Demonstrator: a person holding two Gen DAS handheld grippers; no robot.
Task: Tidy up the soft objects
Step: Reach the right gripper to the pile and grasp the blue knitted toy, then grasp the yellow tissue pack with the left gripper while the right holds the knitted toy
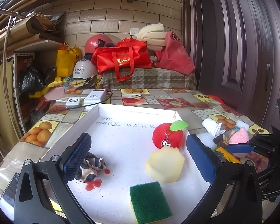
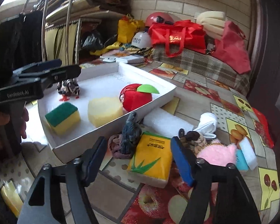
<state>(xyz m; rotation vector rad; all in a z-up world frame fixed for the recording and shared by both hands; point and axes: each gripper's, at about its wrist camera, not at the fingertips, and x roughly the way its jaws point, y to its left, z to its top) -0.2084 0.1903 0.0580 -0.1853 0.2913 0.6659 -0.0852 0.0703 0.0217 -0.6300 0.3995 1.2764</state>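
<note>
My left gripper (image 1: pixel 138 138) hangs open over the white tray (image 1: pixel 132 110), with nothing between its fingers. In the tray lie a patterned cloth scrunchie (image 1: pixel 92 165) by the left finger, a red plush apple (image 1: pixel 168 136), a pale yellow sponge (image 1: pixel 165 166) and a green-topped scouring sponge (image 1: pixel 149 201). My right gripper (image 2: pixel 139 143) is open, low over the table beside the tray. A yellow tissue pack (image 2: pixel 151 160) lies between its fingers, with a gap at the left pad. A pink fluffy ball (image 2: pixel 216 154) sits just outside the right finger.
On the fruit-print table beside the tray are a dark scrunchie (image 2: pixel 130 136), a mauve scrunchie (image 2: pixel 117 148), a white foam block (image 2: pixel 168 122), a white rolled cloth (image 2: pixel 208 123), a brown hair tie (image 2: pixel 194 138) and a blue-white sponge (image 2: pixel 246 155). Power banks (image 1: pixel 95 97) lie beyond the tray's far edge.
</note>
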